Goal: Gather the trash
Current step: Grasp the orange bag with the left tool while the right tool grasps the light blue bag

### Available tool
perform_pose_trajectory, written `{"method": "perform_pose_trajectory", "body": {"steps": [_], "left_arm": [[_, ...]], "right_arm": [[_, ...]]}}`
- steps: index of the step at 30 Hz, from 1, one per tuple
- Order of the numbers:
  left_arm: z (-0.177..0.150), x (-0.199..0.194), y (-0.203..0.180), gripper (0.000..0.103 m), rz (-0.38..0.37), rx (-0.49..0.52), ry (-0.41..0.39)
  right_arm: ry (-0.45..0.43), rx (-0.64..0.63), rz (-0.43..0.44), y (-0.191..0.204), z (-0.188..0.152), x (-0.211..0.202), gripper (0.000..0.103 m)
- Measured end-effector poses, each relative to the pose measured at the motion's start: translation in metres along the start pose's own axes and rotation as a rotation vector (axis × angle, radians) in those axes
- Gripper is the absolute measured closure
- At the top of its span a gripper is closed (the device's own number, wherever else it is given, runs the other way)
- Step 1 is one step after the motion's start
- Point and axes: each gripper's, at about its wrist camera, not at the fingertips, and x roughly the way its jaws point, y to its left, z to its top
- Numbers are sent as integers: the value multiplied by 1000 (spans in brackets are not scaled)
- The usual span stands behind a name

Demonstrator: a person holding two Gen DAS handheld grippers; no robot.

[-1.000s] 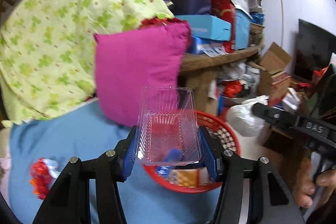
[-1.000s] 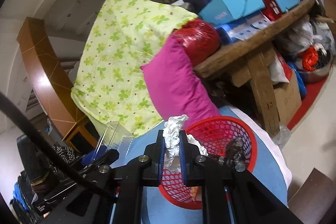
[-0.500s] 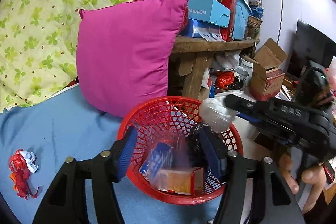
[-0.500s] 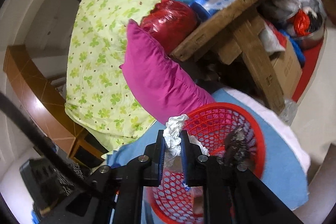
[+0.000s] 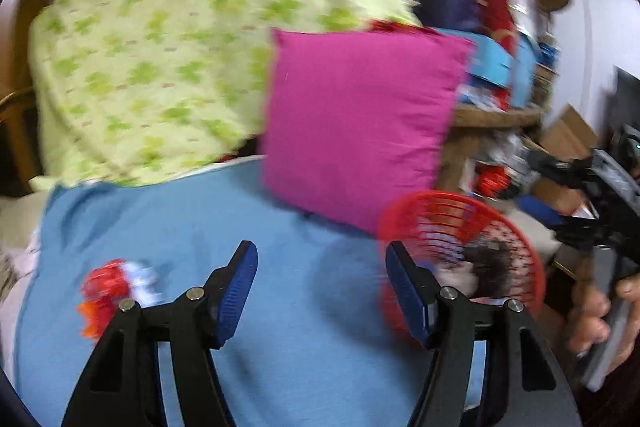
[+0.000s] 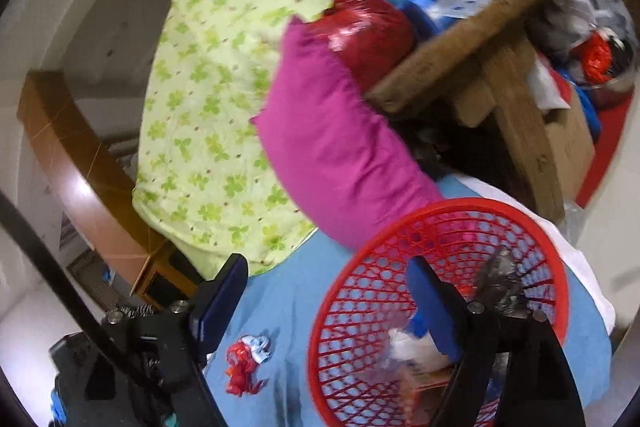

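A red mesh basket [image 5: 524,247] [image 6: 360,291] stands on the blue cloth [image 5: 280,251] and holds several pieces of trash, with a white crumpled tissue [image 6: 408,345] among them. My left gripper [image 5: 320,267] is open and empty, just left of the basket. My right gripper [image 6: 326,279] is open and empty, with one finger over the basket. A red and white crumpled wrapper [image 5: 114,287] [image 6: 244,361] lies on the blue cloth, left of the left gripper.
A magenta pillow [image 5: 360,123] [image 6: 340,155] leans behind the basket. A green patterned blanket [image 5: 180,39] lies behind it. A wooden table [image 6: 480,39] with stacked boxes stands at the right, with clutter and cardboard boxes under it.
The left gripper let the clear plastic tray go into the basket and swung left. The right gripper opened and dropped the white tissue into the basket.
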Motion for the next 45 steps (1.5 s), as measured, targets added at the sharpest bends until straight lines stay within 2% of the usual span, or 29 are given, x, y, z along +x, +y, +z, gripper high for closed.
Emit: {"method": "perform_pose_trajectory", "body": {"steps": [3, 8, 12, 14, 17, 20, 26, 32, 34, 36, 39, 42, 45], "left_arm": [[-12, -21, 56, 35, 115, -82, -32], [-48, -51, 162, 34, 370, -255, -42], [-81, -63, 227, 33, 530, -374, -23], [-92, -59, 246, 33, 558, -409, 1], [-111, -45, 264, 33, 548, -457, 38], [-121, -23, 270, 33, 516, -448, 79], [-123, 15, 280, 33, 433, -463, 147], [-128, 43, 312, 33, 385, -536, 214], [-132, 53, 321, 33, 338, -566, 240], [-134, 61, 323, 33, 326, -563, 263], [-133, 73, 325, 42, 292, -555, 281], [-136, 85, 327, 44, 251, -560, 307], [-141, 99, 329, 56, 224, -570, 348]], "right_arm": [[-8, -55, 40, 24, -4, 1, 20], [20, -200, 141, 88, -24, 20, 22], [131, -296, 207, 138, -58, 61, 33], [213, -340, 226, 160, -83, 91, 38], [337, -381, 231, 179, -120, 137, 47], [460, -371, 219, 186, -152, 186, 57], [612, -405, 158, 192, -199, 273, 59], [697, -365, 155, 191, -223, 343, 59], [718, -358, 148, 192, -232, 366, 59], [737, -357, 133, 192, -241, 383, 59], [749, -345, 105, 188, -252, 407, 59], [764, -349, 58, 183, -262, 426, 59], [797, -362, 22, 176, -274, 441, 69]]}}
